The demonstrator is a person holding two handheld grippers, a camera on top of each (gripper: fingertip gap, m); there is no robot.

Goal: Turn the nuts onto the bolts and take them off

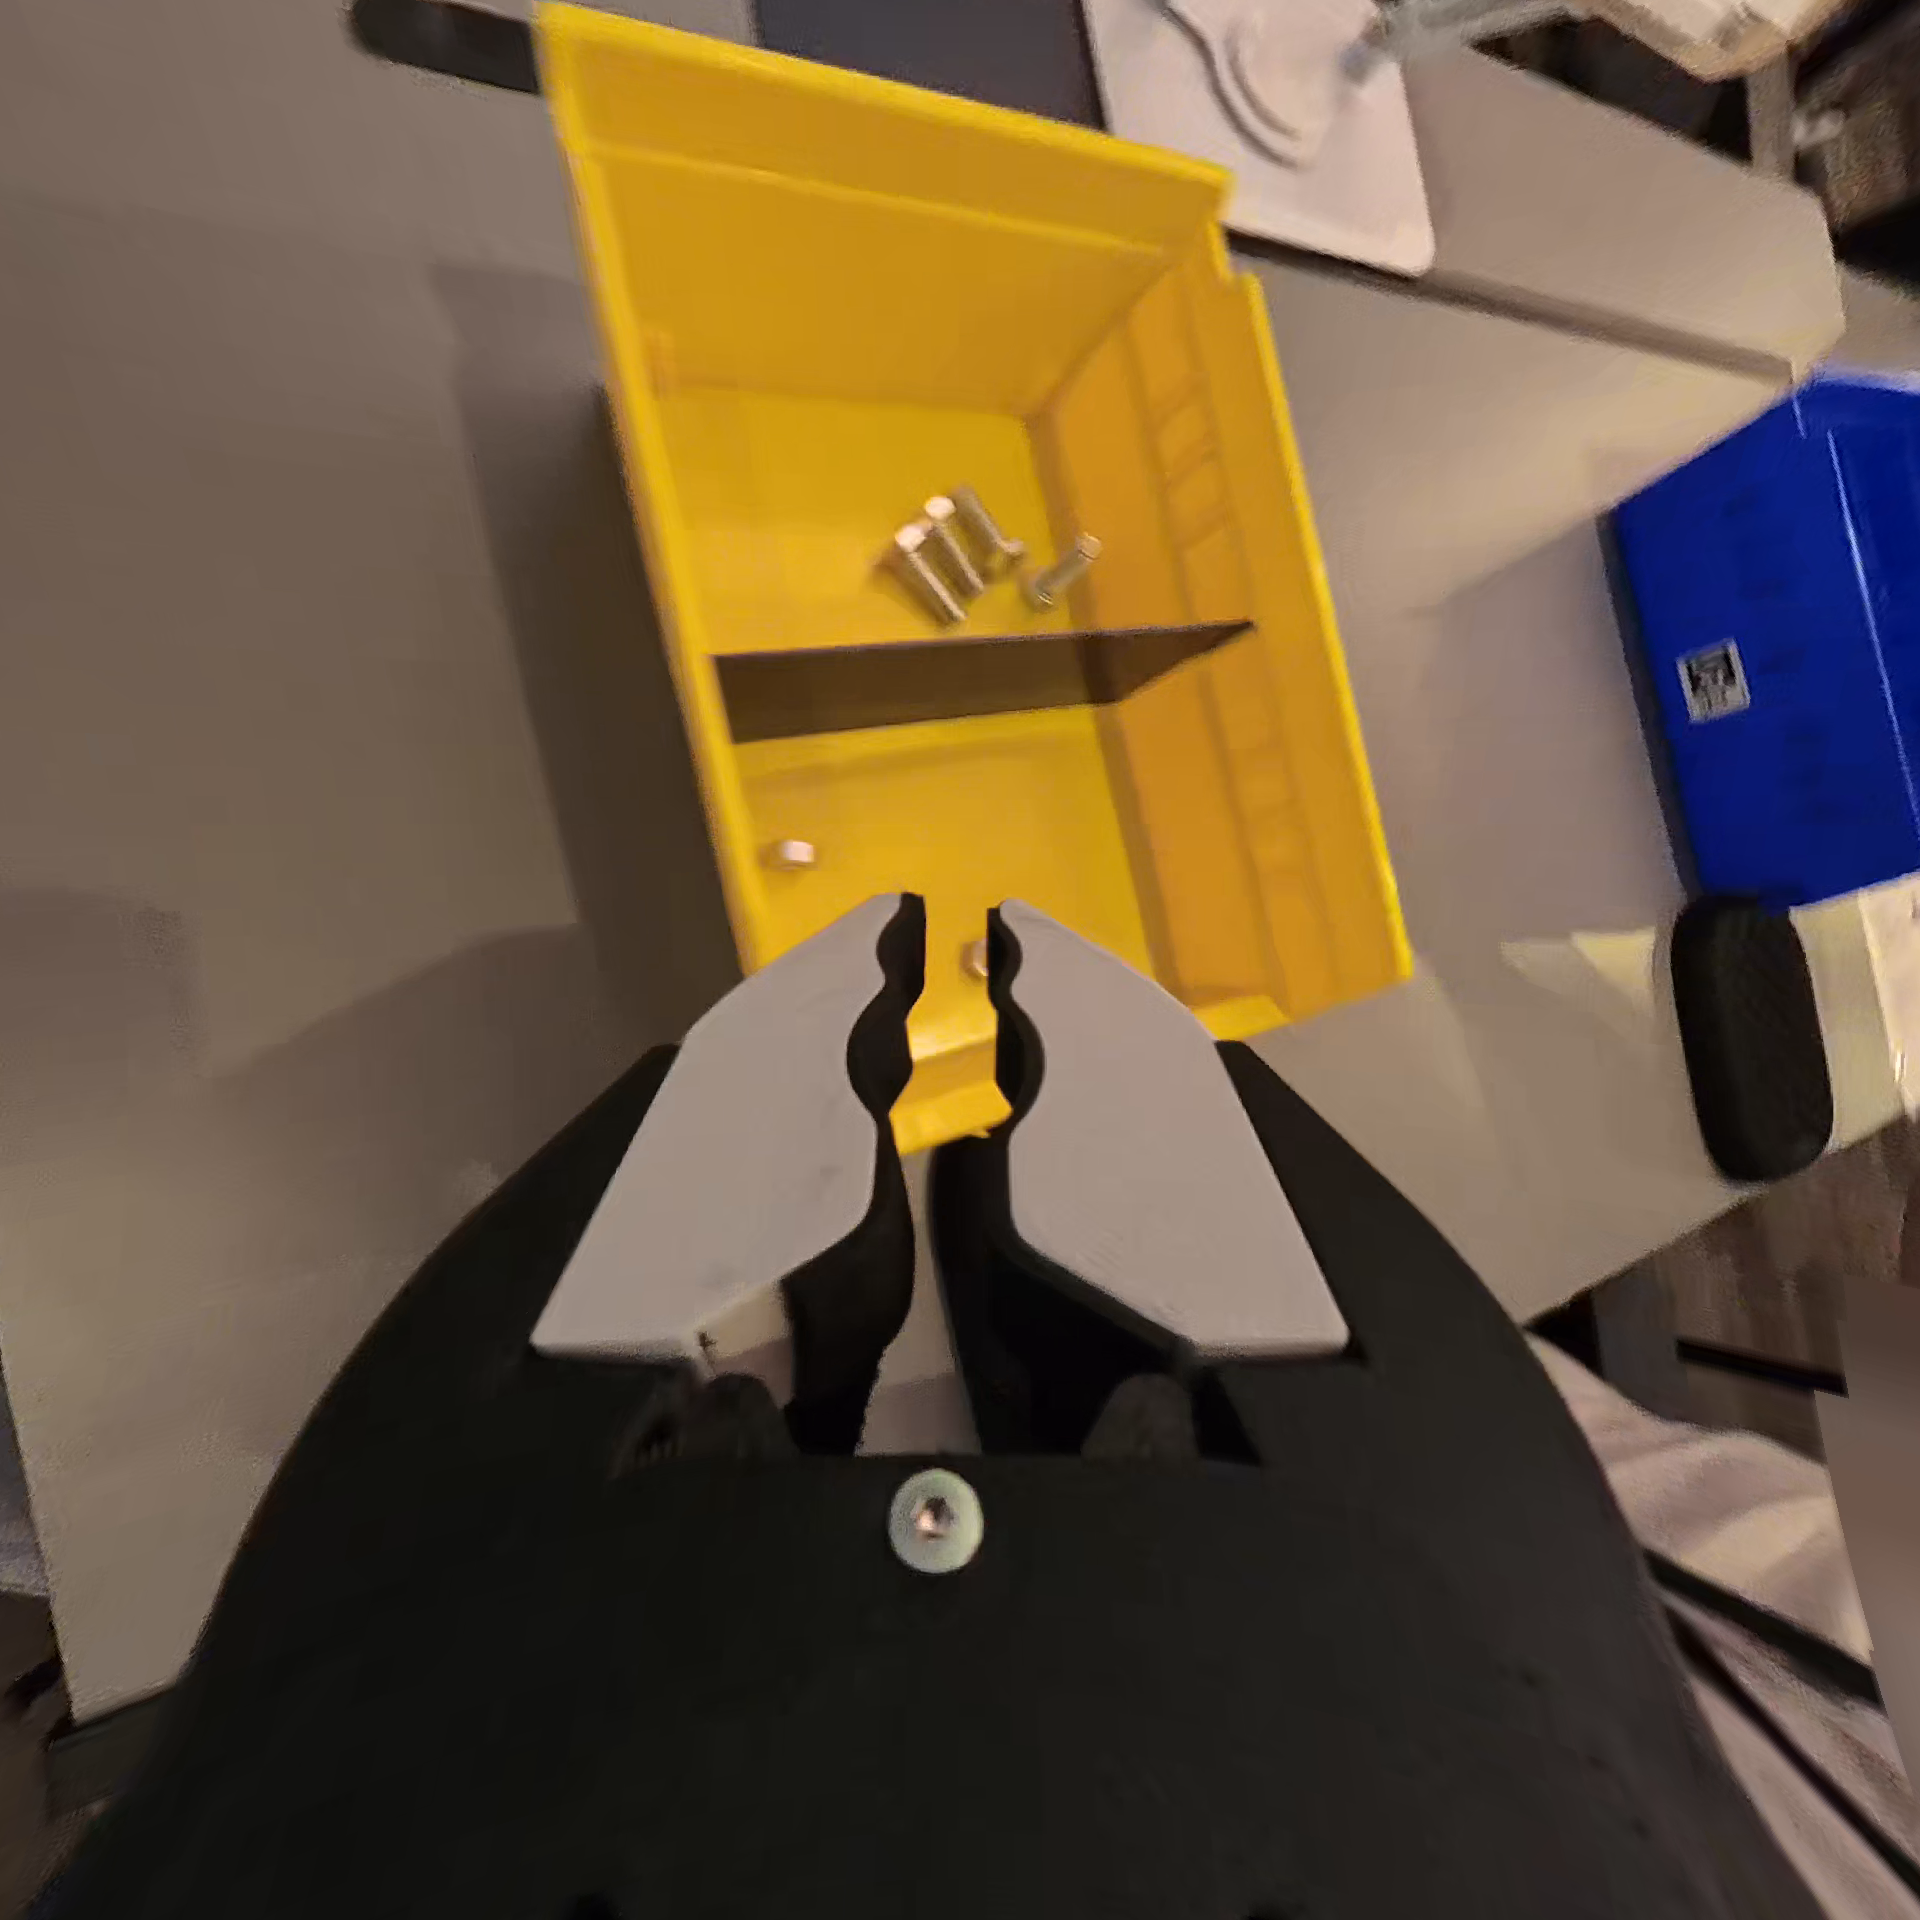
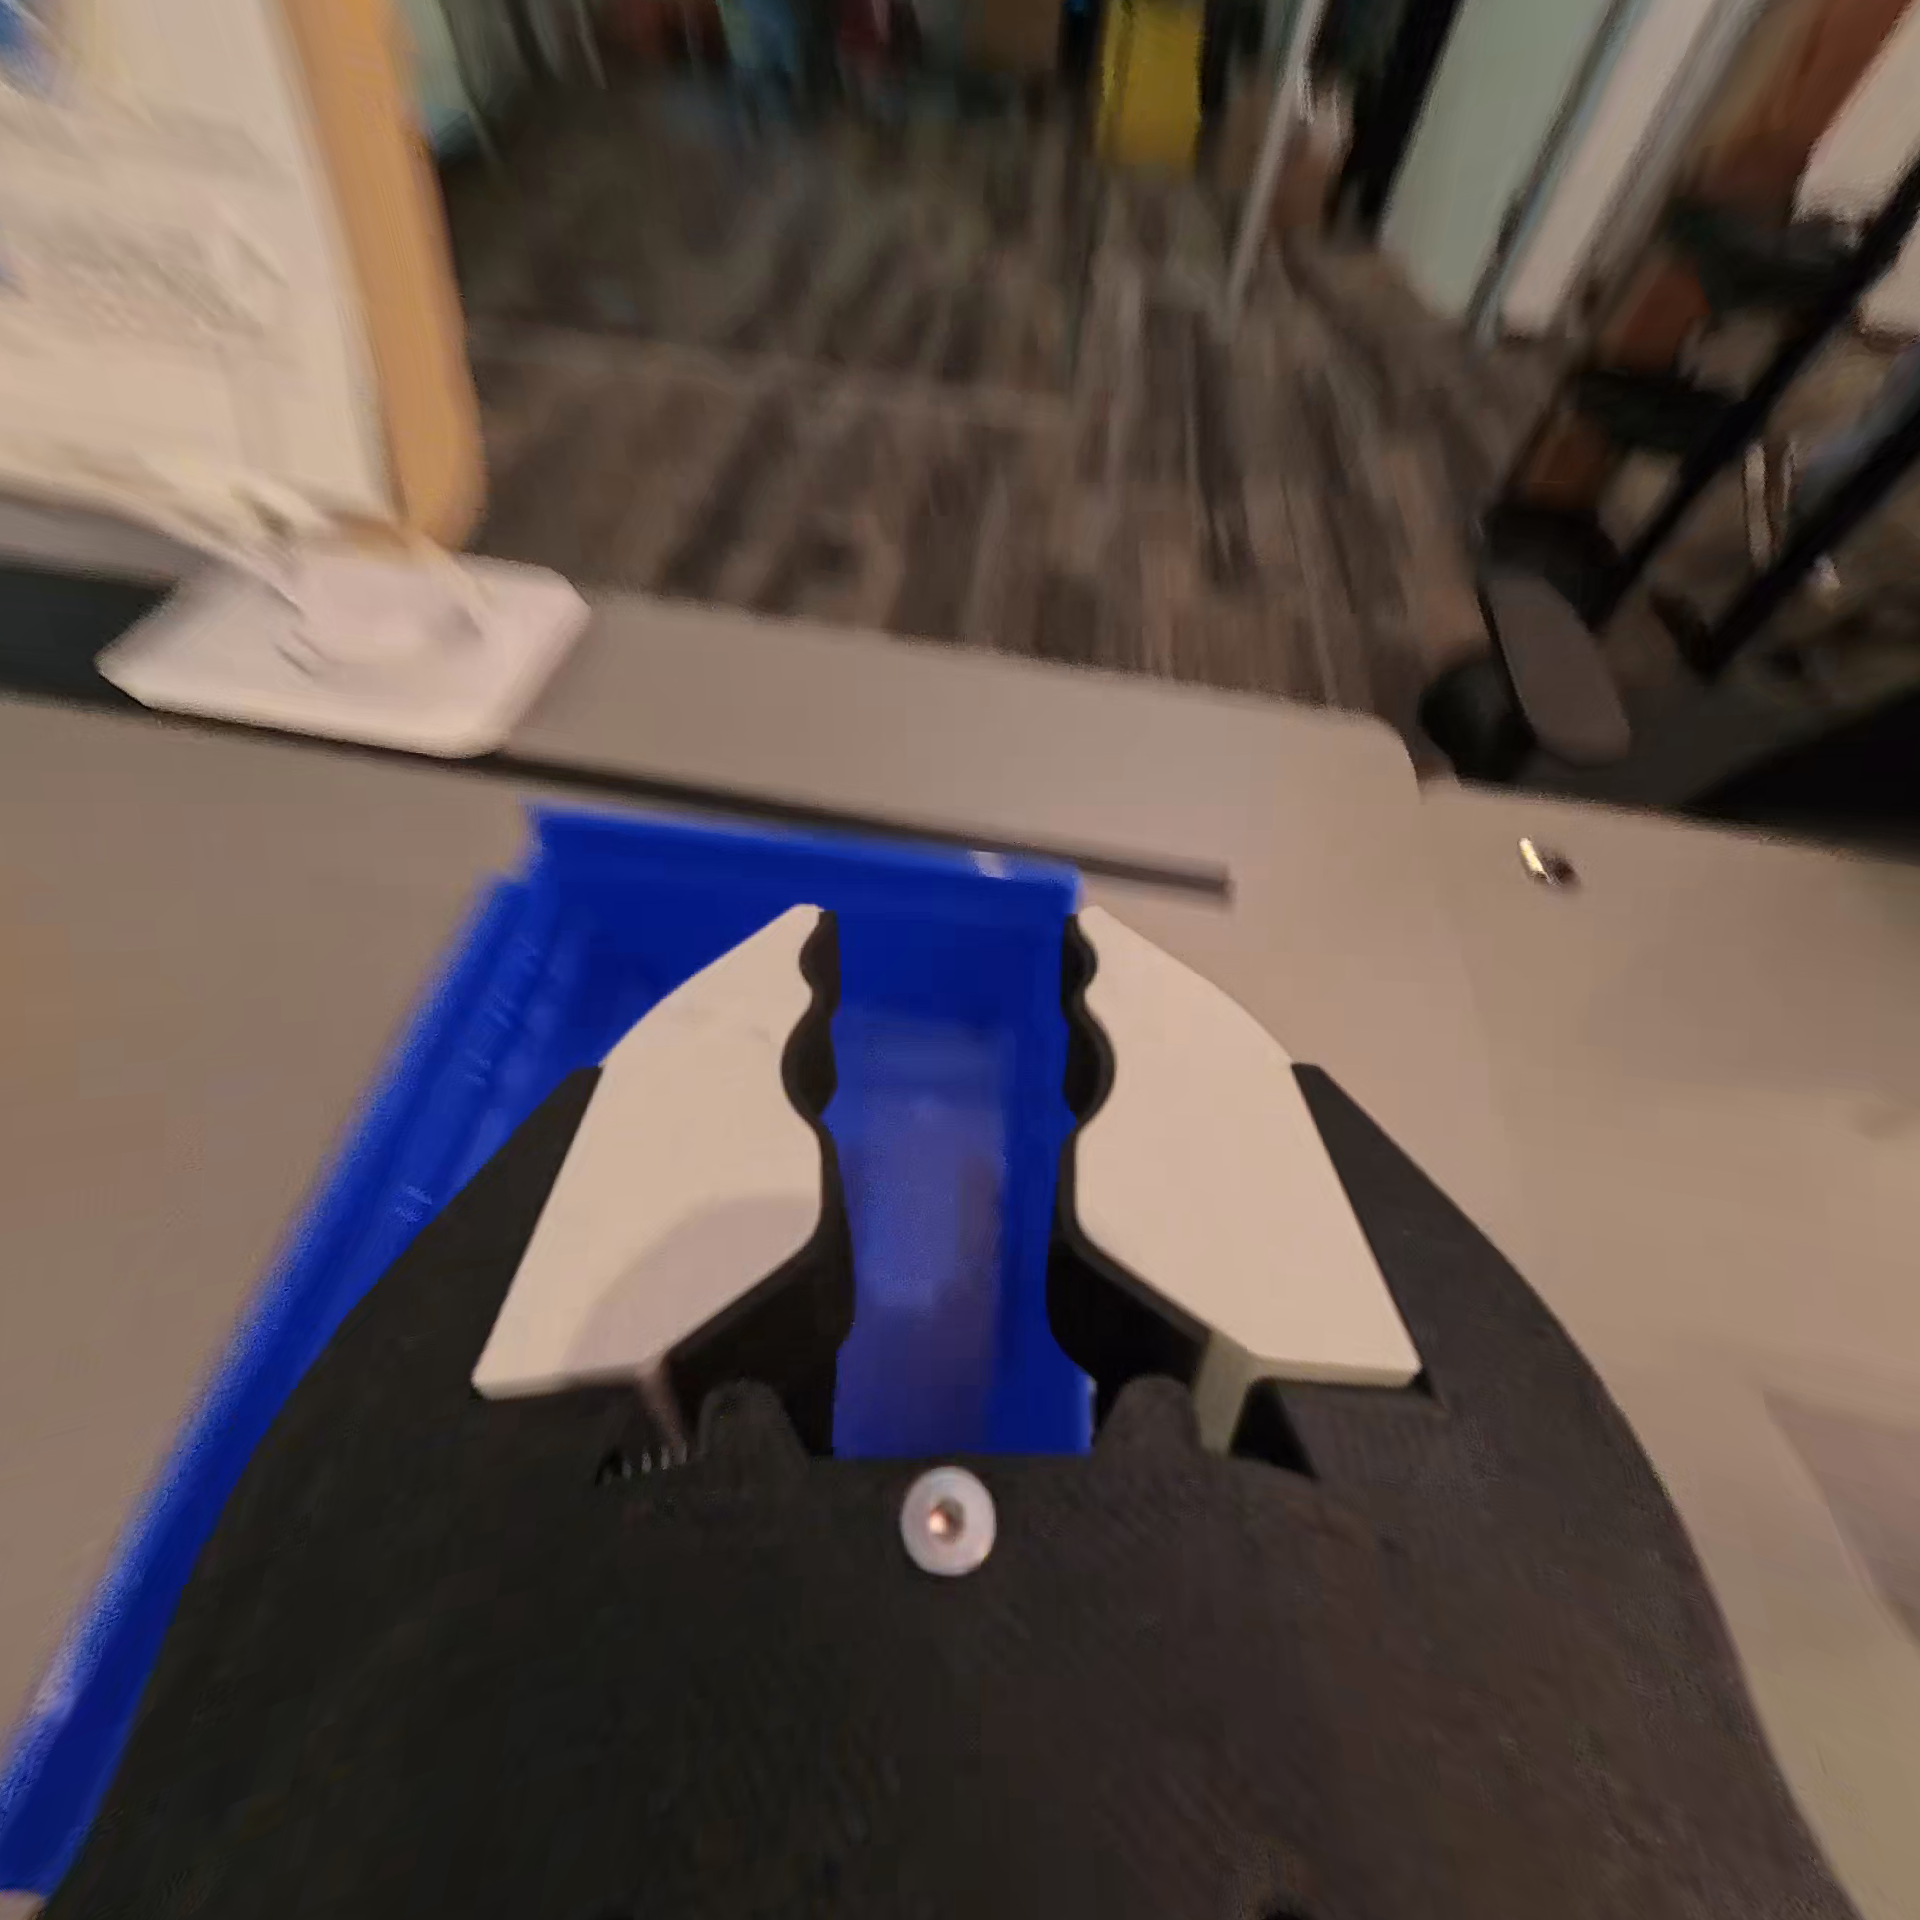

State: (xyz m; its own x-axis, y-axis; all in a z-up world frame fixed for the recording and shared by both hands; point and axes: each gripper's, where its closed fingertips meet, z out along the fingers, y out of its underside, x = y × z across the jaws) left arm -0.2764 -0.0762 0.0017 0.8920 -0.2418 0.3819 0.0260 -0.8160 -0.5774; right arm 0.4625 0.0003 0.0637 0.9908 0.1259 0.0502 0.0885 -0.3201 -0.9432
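Progress looks like zero imo: bolts (image 1: pixel 961 556) sit bare past the divider (image 1: pixel 935 686) in the yellow bin (image 1: pixel 831 260), ahead of the left gripper (image 1: pixel 956 920). Its jaws are slightly apart w/ nothing gripped, one nut (image 1: pixel 975 958) between the tips, another nut (image 1: pixel 790 854) just left. Right gripper (image 2: pixel 948 925) is wide apart, empty over the blue bin (image 2: pixel 935 1039).

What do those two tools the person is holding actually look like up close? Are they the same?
They look like a matched pair. Each hand-held gripper, left and right, has a broad, curved, matte black body with a silver screw in a washer at its centre. Two pale grey wedge-shaped fingers taper to points, lined inside with wavy black pads. No cables, sleeves or markings are visible.
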